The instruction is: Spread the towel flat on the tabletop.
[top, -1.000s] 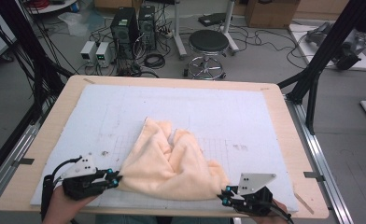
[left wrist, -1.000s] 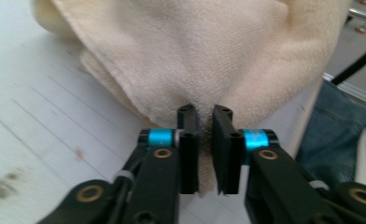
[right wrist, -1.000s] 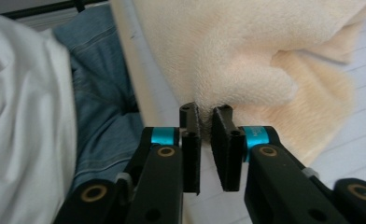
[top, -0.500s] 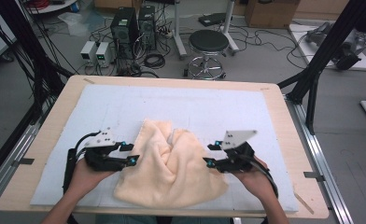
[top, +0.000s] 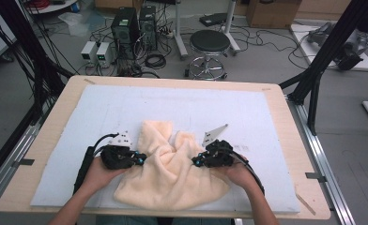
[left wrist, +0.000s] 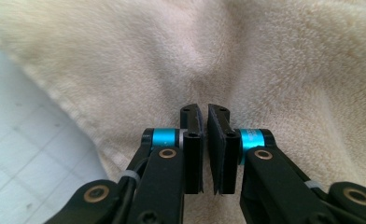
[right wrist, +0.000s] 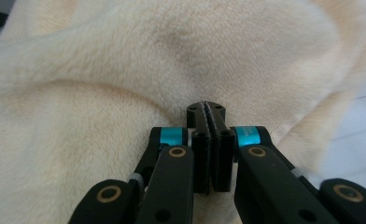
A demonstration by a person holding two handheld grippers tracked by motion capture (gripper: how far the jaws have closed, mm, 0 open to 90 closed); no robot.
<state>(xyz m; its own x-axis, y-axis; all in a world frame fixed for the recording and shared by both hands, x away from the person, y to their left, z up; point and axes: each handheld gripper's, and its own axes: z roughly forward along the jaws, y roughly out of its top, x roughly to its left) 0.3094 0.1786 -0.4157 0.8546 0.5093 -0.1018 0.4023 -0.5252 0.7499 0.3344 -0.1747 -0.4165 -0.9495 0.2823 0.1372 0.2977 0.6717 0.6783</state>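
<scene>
A cream-coloured fleece towel lies crumpled on a pale blue grid-marked mat that covers a light wooden table. The towel sits in the near half of the mat, roughly centred, bunched into soft folds with two humps rising at its far edge and a wider flap spreading toward the person.

In the high view, a person's bare forearms enter from the bottom edge. The left hand holds the left tool against the towel's left side, and the right hand holds the right tool against its right side. The two tools point inward, facing each other across the cloth. A black cable trails from each tool back along the wrist.

In the left gripper view, the left tool has just been closing; its jaws now stand almost together, with only a thin slit between them. Whether a fold of towel is pinched at the tips cannot be told. A patch of the gridded mat shows at the left.

In the right gripper view, the right tool has likewise just been closing, and its jaws press flat together over the plush towel. No cloth can be made out between them.

Beyond the table, a black round stool and computer towers stand on a grey floor strewn with cables.
</scene>
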